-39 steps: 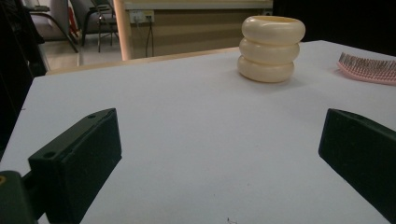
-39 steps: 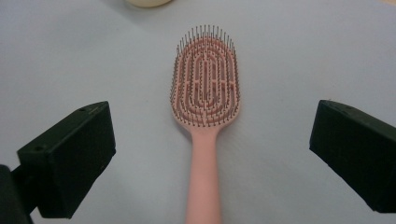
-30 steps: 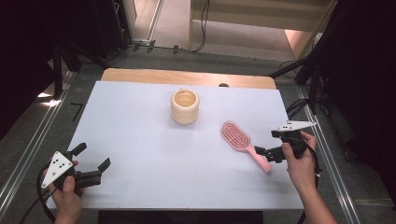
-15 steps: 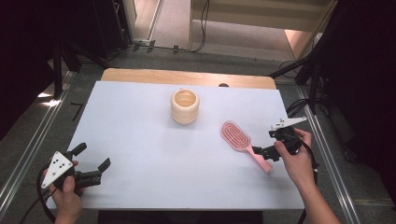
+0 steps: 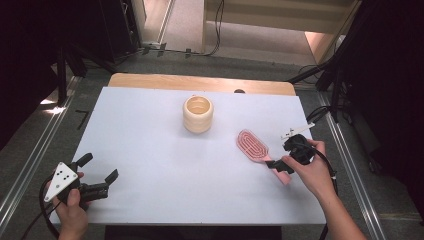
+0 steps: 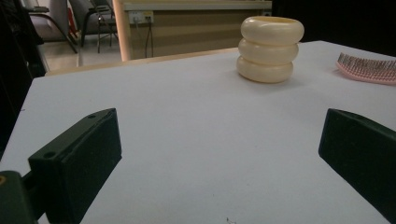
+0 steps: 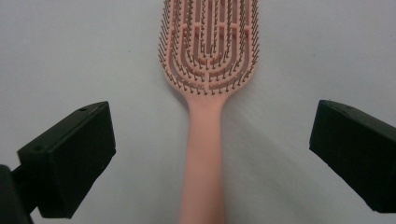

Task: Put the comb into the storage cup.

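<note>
The right gripper (image 5: 278,164) hangs over the handle of the pink plastic hairbrush (image 7: 208,84) lying flat on the white table (image 5: 150,150), its jaws wide apart on either side, not touching it.

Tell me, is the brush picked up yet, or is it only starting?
Only starting. Nothing looks finished: the pink hairbrush lies flat on the white table, bristles up, beside the cream cup. In hand: the right gripper hangs over the handle, jaws wide open on either side of it, not touching. The left gripper waits open near the table's front corner. Left, probably: closing on the handle and lifting.
</note>
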